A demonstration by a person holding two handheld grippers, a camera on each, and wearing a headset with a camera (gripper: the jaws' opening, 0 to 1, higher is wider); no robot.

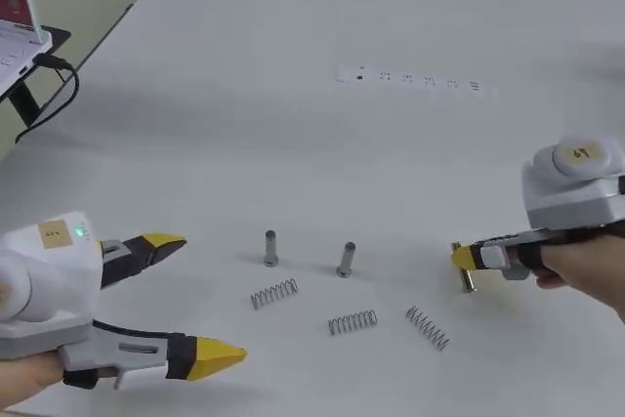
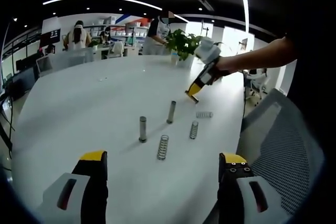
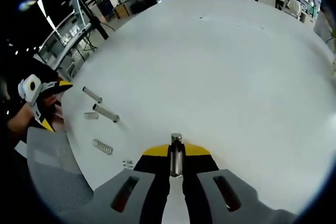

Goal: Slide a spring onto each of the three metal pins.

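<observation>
Pin point(image 3: 176, 163), short grey metal (in right claw point(image 3: 176, 150))

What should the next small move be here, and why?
Probably bring the open left gripper down to the nearest spring: all three springs lie loose on the table, none is on a pin, and the right gripper is shut on one pin.

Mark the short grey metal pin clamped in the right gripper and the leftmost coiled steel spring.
Short grey metal pin point(image 3: 176, 156), right gripper view, mid-shaft between the jaws.
Leftmost coiled steel spring point(image 1: 273, 293), head view, middle coils.
</observation>
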